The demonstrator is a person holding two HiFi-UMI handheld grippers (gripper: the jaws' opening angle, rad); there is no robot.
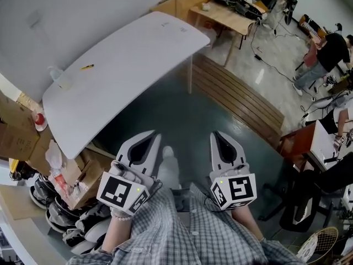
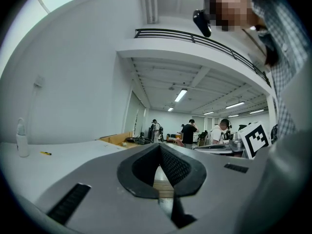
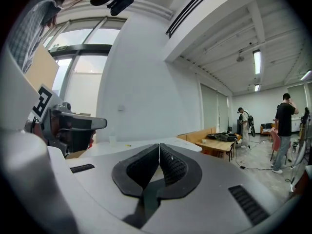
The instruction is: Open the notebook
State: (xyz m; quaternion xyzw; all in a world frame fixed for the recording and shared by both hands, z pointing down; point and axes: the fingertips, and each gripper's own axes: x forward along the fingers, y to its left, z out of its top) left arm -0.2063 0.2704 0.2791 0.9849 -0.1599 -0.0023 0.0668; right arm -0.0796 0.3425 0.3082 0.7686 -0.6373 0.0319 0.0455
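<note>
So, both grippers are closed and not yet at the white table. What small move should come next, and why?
Probably walk up to the white table. The left gripper and right gripper hang over the floor, jaws together and empty, and no notebook is in view; the table bears a bottle and a yellow pen.

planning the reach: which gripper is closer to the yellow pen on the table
Left. The left gripper hangs by the table's near edge, the yellow pen across it; the right gripper is farther right, over floor.
</note>
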